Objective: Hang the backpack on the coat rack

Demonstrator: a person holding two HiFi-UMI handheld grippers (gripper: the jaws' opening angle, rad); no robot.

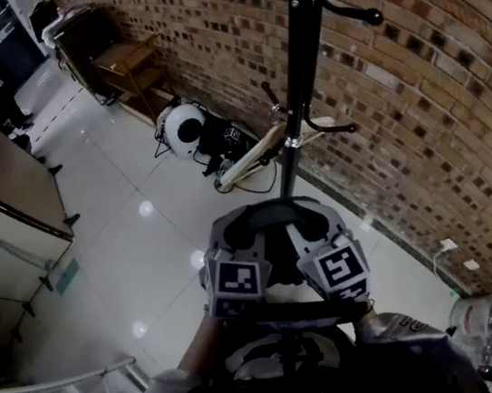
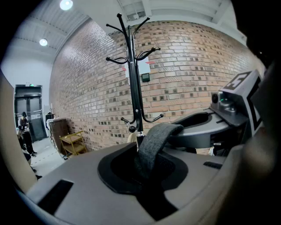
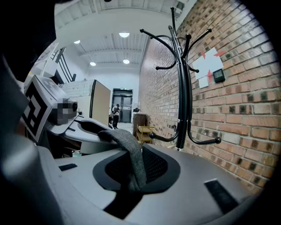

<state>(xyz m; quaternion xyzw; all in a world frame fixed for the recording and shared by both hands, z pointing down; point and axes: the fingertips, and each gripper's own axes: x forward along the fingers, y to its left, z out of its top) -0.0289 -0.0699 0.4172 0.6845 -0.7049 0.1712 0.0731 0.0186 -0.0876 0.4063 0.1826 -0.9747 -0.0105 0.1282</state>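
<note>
While the backpack (image 1: pixel 291 372) dangles just short of the coat rack (image 1: pixel 302 91), left gripper (image 2: pixel 144 169) and right gripper (image 3: pixel 131 173) both have their fingers pinched tight on its grey strap (image 2: pixel 154 139).

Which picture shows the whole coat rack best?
The left gripper view: the coat rack stands upright, top hooks to lower hooks. The right gripper view shows it too, but leaning and curved. The head view cuts off its top hooks.
</note>
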